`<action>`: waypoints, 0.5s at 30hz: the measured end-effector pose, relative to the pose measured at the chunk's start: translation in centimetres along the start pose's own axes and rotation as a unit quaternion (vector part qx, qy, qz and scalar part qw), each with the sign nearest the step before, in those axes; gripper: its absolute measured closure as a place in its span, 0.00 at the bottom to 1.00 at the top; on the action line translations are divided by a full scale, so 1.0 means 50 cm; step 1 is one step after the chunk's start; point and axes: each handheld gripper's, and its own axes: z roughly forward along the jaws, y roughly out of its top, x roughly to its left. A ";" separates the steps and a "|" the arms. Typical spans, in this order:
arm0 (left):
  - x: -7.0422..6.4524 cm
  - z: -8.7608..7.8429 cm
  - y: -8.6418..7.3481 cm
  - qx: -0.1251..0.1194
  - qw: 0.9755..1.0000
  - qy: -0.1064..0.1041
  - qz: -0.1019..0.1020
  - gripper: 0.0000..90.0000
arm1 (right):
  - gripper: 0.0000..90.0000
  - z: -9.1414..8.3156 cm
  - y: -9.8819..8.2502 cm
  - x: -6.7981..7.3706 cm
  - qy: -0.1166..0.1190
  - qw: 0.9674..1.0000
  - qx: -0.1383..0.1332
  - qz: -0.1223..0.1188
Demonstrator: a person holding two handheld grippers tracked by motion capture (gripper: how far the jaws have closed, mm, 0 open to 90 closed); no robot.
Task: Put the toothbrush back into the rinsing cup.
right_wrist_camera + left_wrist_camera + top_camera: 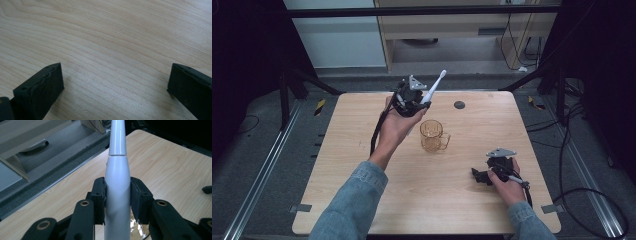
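— Above the far left part of the surface (362,120), the left tongs (419,100) are clamped on a white electric toothbrush (434,86). Why would it be lifted there?

— Probably because the amber cup (433,135) stands just below and to the right of it. The brush sits tilted, its head pointing up and away from the person, its lower end toward the cup, so a drop into the cup looks like the step in hand.

— How firm does the grip seem?

— In the left gripper view both black pads (100,200) press flat against the thick part of the handle, one on each side, so it looks secure.

— And how does the brush itself look?

— Smooth, glossy, white; a stout body that narrows at a seam into a slim neck, with a small bristled head at the tip.

— What of the other hand?

— The right tongs (484,176) rest low near the right edge, spread wide, nothing between them but bare wood (112,50).
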 end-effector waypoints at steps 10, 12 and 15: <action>-0.025 0.022 0.032 -0.012 1.000 -0.002 0.014 0.74 | 0.00 0.000 0.000 0.000 0.000 1.000 0.001 0.000; -0.028 0.026 0.039 -0.013 1.000 -0.003 0.014 0.74 | 0.00 0.000 0.000 0.000 0.000 1.000 0.001 0.001; -0.029 0.035 0.043 -0.009 1.000 -0.004 0.013 0.74 | 0.00 -0.001 0.000 0.001 0.001 1.000 0.000 0.003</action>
